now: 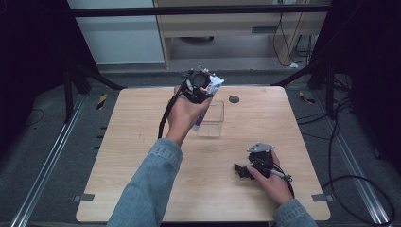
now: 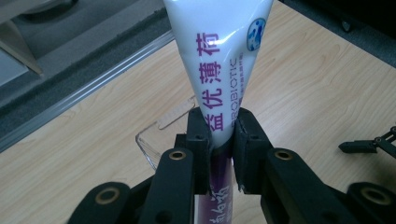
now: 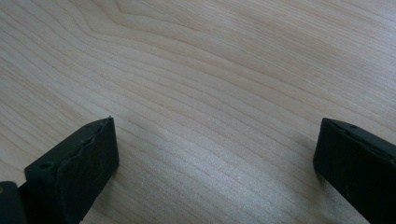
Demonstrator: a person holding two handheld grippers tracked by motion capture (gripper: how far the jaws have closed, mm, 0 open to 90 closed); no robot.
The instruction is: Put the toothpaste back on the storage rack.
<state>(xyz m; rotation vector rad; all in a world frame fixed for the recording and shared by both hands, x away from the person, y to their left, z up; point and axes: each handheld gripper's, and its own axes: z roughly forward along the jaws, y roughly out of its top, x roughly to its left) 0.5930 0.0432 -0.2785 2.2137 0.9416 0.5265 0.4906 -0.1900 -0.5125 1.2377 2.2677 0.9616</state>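
Left gripper (image 2: 222,140) clamped on a white-and-purple toothpaste tube (image 2: 219,60), pads pinching it partway along its length. Tube's long axis runs along the jaws: crimped wide end points away from the hand, purple end back toward the palm. In the high view the left gripper (image 1: 198,87) holds the tube (image 1: 204,111) steeply tilted, lower end hanging over the clear plastic box (image 1: 213,124), which sits near the far edge of the desk (image 1: 142,142), about mid-width. Box lies directly under and just right of the held tube, so the coming move looks like a short drop straight down with the tube kept near upright. Whether the lower tip is already inside the rim, can't tell.

Right gripper (image 1: 250,166) rests low near the desk's near-right corner, well apart from the box, jaws wide with nothing between them, bare wood under them (image 3: 210,93). Left hand is far nearer.
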